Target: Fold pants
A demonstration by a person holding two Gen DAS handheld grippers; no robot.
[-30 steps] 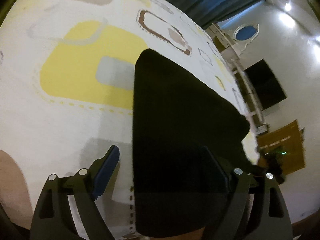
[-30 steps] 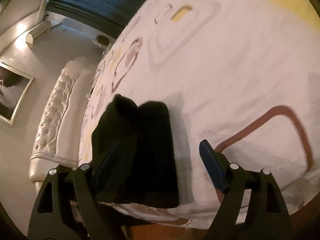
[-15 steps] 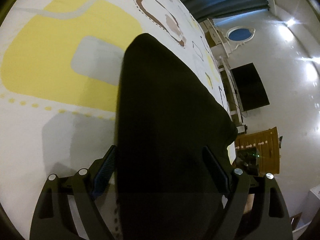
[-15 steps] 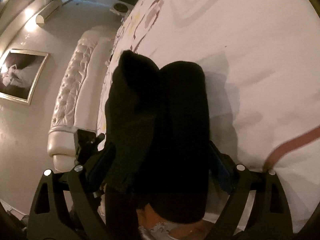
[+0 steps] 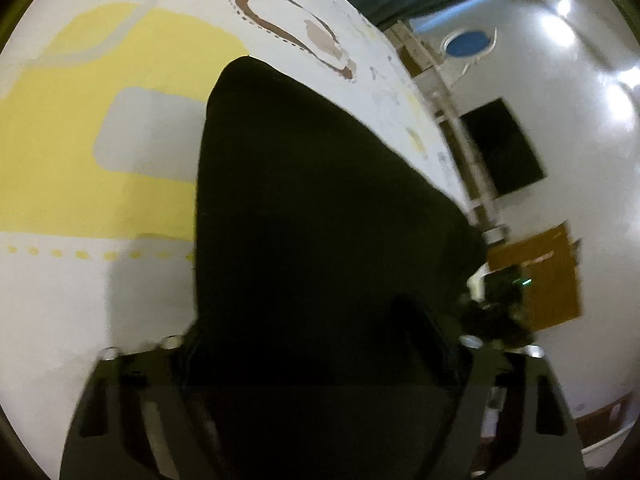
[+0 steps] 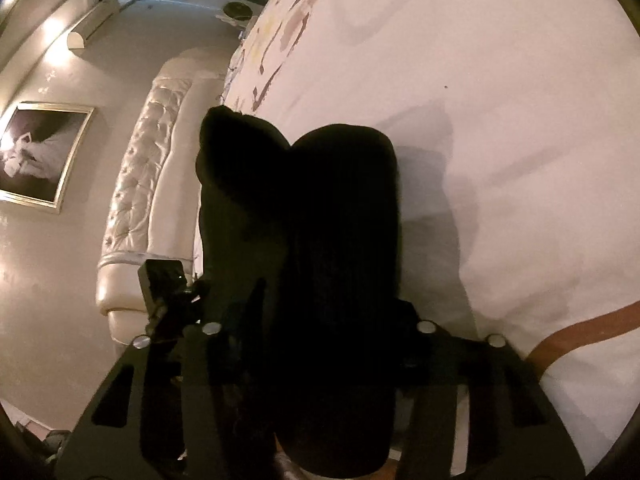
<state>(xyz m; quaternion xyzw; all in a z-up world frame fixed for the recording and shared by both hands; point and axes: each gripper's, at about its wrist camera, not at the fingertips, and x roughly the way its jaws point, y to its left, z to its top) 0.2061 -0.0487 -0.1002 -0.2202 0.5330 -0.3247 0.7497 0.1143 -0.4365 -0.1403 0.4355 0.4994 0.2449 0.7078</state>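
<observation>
Now black pants (image 5: 320, 208), spread on a patterned bedspread (image 5: 80, 152), are clamped toward six o'clock by the just-narrowed left gripper (image 5: 316, 344) and right gripper (image 6: 324, 320).

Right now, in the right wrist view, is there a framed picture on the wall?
Yes, a framed picture hangs on the wall at the left, beside the white tufted headboard.

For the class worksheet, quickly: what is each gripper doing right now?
Left gripper: jaws just closing around the black fabric pants.
Right gripper: just closing on them too.
</observation>
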